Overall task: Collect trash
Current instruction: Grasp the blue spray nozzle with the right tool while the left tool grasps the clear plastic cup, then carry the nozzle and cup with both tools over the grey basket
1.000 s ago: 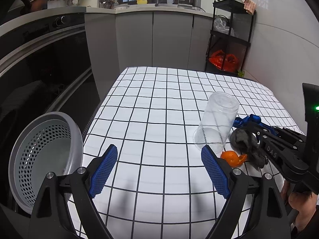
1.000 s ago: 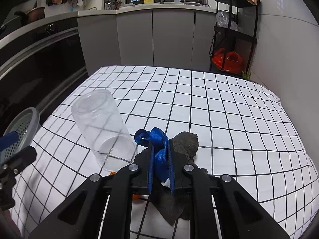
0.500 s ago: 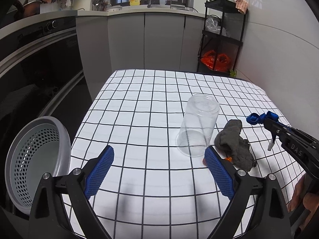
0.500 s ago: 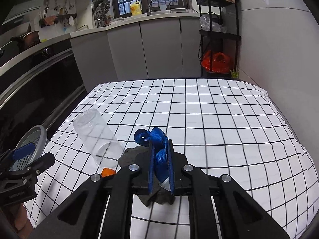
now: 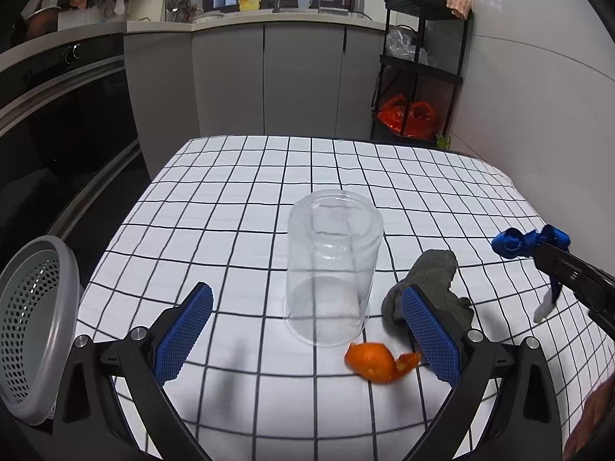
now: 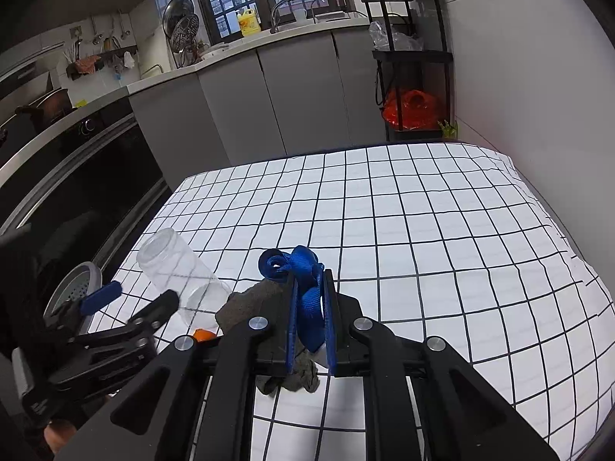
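A clear plastic jar (image 5: 332,265) (image 6: 180,272) stands on end on the checked tablecloth (image 5: 250,192). My left gripper (image 5: 303,307) faces it with jaws opening wide; the jar's base lies between the blue fingertips (image 5: 184,330), untouched. Orange peel (image 5: 374,361) (image 6: 203,334) lies just right of the jar, and a grey rag (image 5: 434,280) (image 6: 250,303) lies behind it. My right gripper (image 6: 309,299) is shut on a blue strap (image 6: 303,280) (image 5: 530,242), held above the cloth to the right of the rag.
A grey perforated basket (image 5: 34,326) (image 6: 73,288) sits off the table's left edge. Dark oven fronts run along the left, grey cabinets stand behind. A black rack (image 5: 419,77) holding a red bag is at the back right. A white wall borders the right.
The left gripper has swung right, toward the jar, and its jaws have spread wider. The right gripper has risen and drawn back from the rag with the blue strap still in it.
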A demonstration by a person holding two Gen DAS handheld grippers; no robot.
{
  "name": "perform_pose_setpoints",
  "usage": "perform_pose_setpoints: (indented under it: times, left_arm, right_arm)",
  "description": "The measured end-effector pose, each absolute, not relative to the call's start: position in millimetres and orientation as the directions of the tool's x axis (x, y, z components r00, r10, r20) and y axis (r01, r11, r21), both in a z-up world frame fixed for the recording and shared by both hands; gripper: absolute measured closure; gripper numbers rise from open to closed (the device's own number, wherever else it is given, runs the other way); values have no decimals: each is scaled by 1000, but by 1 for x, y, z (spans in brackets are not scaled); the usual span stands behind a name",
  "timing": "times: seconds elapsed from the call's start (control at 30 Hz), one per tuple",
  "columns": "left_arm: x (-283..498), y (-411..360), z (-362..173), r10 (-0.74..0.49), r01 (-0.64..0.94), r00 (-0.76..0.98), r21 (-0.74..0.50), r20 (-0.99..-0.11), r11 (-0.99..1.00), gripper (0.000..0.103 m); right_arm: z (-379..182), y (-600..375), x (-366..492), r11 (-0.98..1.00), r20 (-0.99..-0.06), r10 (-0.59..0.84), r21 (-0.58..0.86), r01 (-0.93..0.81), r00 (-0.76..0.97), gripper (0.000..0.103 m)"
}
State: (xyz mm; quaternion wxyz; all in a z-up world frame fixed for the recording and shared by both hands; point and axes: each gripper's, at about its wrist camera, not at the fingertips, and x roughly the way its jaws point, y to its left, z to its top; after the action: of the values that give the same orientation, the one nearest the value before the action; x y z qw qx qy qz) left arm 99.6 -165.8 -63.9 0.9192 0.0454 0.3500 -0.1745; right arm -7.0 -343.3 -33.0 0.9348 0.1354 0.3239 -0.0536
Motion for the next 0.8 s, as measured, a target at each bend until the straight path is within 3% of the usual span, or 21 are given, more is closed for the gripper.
perform_pose_setpoints:
  times: [0.37,0.47,0.53,0.57,0.8]
  left_arm:
    - [126,-185,-82,-244,301,685,-38,-687,953,8]
    - [129,-187,-81,-250,308,680,-41,-689,950,22]
    - [130,-189,-83,-256,320,668,-41,-699,946,43]
    - [131,-189,-84,-265,328,655,-50,-707,943,48]
    - [122,-179,-75,-290,326,651,-87,-701,941,49]
  right_arm:
    - [-33,-344,-1,956,-618,26,245,161,786,91]
    - [-33,-343,0,956,-620,31,247,158,784,91]
    - [-34,-342,0,957,-622,30,244,157,782,91]
    - [-35,-342,1,958,-624,31,243,156,781,91]
    - [-36,-342,3,959,-628,27,236,157,777,91]
